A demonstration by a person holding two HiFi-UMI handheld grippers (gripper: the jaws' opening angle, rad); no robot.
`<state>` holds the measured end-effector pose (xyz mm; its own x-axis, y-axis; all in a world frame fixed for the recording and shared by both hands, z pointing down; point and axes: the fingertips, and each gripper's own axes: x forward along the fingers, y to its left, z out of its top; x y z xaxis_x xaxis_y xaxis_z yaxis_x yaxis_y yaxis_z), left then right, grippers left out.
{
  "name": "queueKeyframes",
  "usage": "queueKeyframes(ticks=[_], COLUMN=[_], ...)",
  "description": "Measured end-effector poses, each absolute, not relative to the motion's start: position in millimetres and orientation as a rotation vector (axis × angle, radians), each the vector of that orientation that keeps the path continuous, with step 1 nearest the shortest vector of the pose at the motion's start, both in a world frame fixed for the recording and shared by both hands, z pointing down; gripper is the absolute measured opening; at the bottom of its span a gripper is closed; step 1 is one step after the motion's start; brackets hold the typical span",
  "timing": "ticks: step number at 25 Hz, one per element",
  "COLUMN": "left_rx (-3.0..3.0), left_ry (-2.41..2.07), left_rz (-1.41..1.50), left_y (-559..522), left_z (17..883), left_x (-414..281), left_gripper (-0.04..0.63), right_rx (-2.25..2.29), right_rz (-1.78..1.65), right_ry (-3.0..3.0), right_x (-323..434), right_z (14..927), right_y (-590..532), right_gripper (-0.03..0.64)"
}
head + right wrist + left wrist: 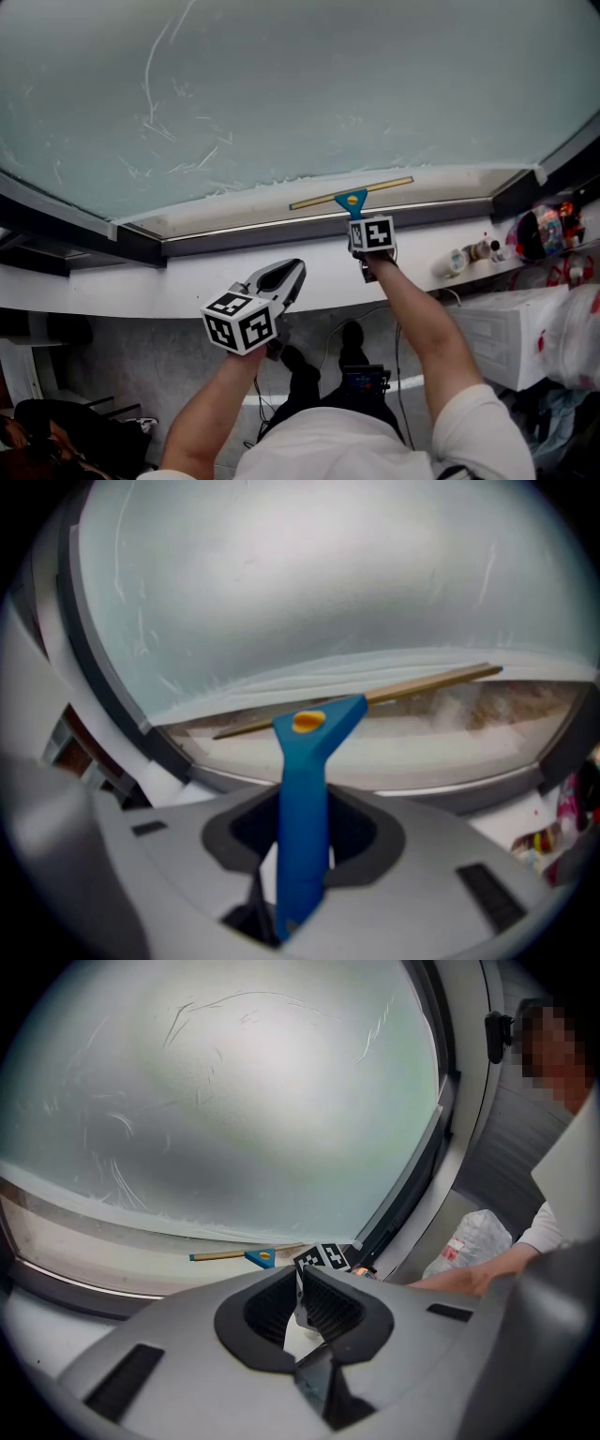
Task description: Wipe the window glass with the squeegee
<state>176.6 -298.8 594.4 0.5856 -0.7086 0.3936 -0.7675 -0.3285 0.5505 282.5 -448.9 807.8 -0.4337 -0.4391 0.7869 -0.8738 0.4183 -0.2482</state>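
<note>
While the fingers of your right gripper point(302, 832) are grasping the blue squeegee point(305, 789) handle, its blade is lying along the window glass point(328, 84) bottom edge; your left gripper point(302, 1302) is hanging lower, fingers clenched, empty.

Smooth plastic squeegee point(302, 808), streaky matt window glass point(328, 84).

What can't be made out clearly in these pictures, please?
- Squeegee handle's lower end: right gripper view, hidden inside the right hand-held gripper.
- Blade touching glass or not: right gripper view, blurred.
- Sill clutter: head view, too small, cut by the right edge.
</note>
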Motion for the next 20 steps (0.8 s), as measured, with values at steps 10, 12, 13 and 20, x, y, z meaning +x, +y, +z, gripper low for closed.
queueKeyframes(ticks=[10,12,13,20], left_rx=[2.091,2.089,2.09,2.125], left_ry=[-1.157,-1.157,-1.156,-1.141], left_rz=[0.067,0.054,0.046,-0.006], left_y=[-276.3,-272.4,-270.5,-252.6], left_z=[592.3,590.9,589.6,569.6], left_x=[162.1,157.0,154.5,138.4], left_gripper=[0.046,0.046,0.046,0.046], right_rx=[1.13,1.125,1.123,1.164], right_rz=[0.843,0.818,0.813,0.812], right_ry=[-2.095,-2.127,-2.146,-2.242], right_x=[284.0,278.7,274.9,255.2], right_z=[767.5,751.7,744.2,693.5], right_y=[-404.7,-391.8,-385.0,-343.2], right_gripper=[0.138,0.138,0.137,0.137])
